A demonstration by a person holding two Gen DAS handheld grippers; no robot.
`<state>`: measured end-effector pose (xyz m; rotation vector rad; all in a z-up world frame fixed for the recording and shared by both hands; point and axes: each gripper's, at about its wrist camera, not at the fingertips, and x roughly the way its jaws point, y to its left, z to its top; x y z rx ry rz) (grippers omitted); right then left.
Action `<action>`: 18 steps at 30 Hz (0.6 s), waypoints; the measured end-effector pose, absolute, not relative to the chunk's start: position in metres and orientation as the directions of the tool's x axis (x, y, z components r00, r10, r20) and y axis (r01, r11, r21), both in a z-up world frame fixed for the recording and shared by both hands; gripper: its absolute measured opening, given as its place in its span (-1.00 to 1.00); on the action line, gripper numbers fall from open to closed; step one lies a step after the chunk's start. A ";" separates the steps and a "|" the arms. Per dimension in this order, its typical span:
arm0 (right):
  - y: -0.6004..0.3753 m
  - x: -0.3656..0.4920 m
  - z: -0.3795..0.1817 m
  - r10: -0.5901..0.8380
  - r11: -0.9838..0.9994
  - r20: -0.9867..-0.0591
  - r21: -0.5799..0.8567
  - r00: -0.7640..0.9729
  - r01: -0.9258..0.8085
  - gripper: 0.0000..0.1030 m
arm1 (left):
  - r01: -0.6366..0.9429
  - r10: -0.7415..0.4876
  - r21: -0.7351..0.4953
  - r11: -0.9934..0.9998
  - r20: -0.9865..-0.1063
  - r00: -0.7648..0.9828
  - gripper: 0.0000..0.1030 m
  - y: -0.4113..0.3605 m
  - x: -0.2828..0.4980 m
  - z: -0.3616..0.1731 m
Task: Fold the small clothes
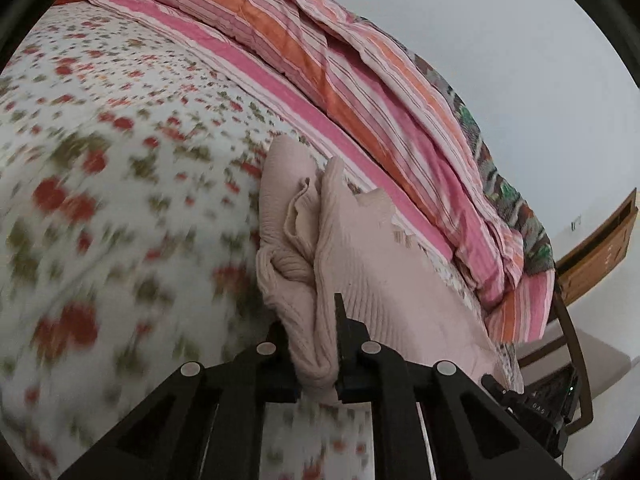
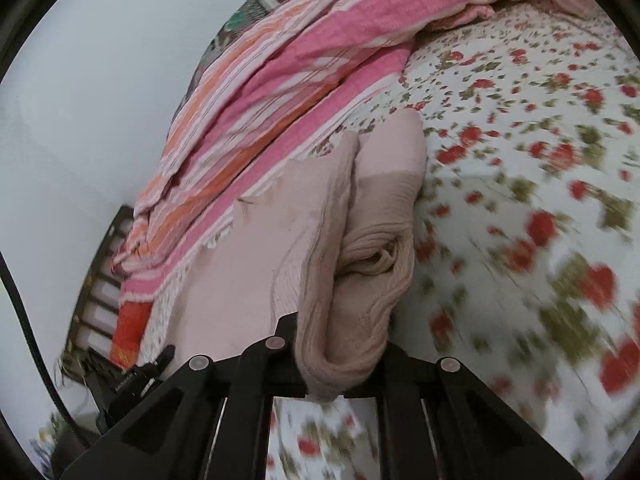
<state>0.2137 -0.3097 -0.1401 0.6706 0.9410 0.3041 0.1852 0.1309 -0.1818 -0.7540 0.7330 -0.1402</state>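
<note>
A pale pink knit garment (image 1: 360,264) hangs stretched between my two grippers above the floral bed sheet (image 1: 100,160). My left gripper (image 1: 312,340) is shut on one bunched edge of it. In the right wrist view my right gripper (image 2: 340,344) is shut on the other bunched edge of the same garment (image 2: 280,240). The cloth folds and sags between the two grips. The fingertips are partly hidden by fabric.
A pink and orange striped quilt (image 1: 320,60) lies heaped along the far side of the bed by a white wall; it also shows in the right wrist view (image 2: 280,80). A wooden headboard (image 1: 600,248) and a chair (image 1: 568,344) stand past the bed's end. The floral sheet (image 2: 520,160) spreads wide.
</note>
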 end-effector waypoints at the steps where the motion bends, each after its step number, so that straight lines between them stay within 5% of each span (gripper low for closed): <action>1: -0.312 0.205 -0.139 0.514 0.767 -0.646 0.641 0.565 0.035 -0.84 | -0.134 -0.368 -0.665 0.735 -0.556 0.745 -0.79 0.129 0.176 -0.182; 9: -0.321 0.154 -0.130 0.471 0.824 -0.684 0.567 0.557 0.001 -0.83 | -0.091 -0.365 -0.608 0.789 -0.582 0.726 -0.72 0.112 0.138 -0.180; 14: -0.327 0.145 -0.123 0.380 0.886 -0.739 0.464 0.556 0.012 -0.29 | -0.101 -0.334 -0.575 0.812 -0.600 0.727 -0.23 0.126 0.135 -0.173; 18: -0.334 0.135 -0.104 0.280 0.924 -0.734 0.381 0.619 0.034 -0.28 | -0.088 -0.259 -0.498 0.863 -0.586 0.768 0.00 0.133 0.138 -0.158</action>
